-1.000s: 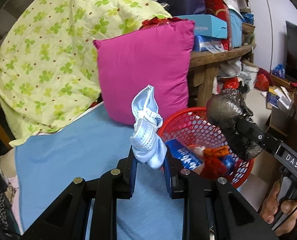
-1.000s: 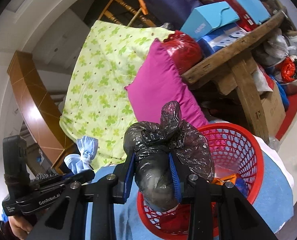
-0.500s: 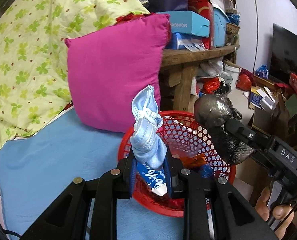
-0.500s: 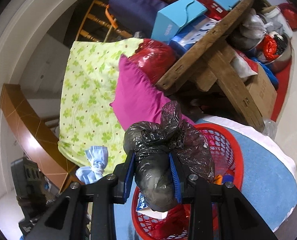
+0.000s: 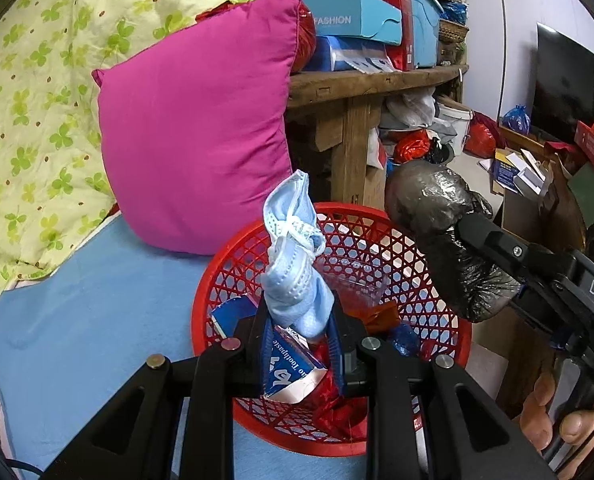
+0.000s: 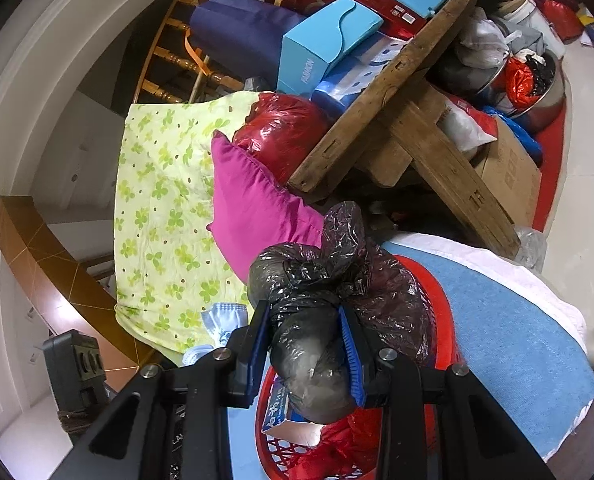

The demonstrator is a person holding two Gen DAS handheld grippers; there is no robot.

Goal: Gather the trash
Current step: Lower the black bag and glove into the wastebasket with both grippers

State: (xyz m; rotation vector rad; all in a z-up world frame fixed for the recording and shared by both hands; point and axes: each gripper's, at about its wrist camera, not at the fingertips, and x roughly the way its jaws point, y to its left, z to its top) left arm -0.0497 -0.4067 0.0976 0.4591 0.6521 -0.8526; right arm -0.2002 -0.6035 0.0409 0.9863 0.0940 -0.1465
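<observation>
Left wrist view puts my left gripper (image 5: 299,330), pinching the blue face mask (image 5: 295,276), over the red basket (image 5: 205,304); my right gripper (image 6: 305,346) clamps the black bag (image 6: 317,320) above its rim. I'd centre both before releasing.

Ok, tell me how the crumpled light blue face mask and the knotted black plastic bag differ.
The crumpled light blue face mask is pale, matte fabric; the knotted black plastic bag is dark, glossy film. The mask is slimmer, the bag bulkier. The left gripper is shut on the mask, the right gripper on the bag. Both hang over the red mesh basket.
</observation>
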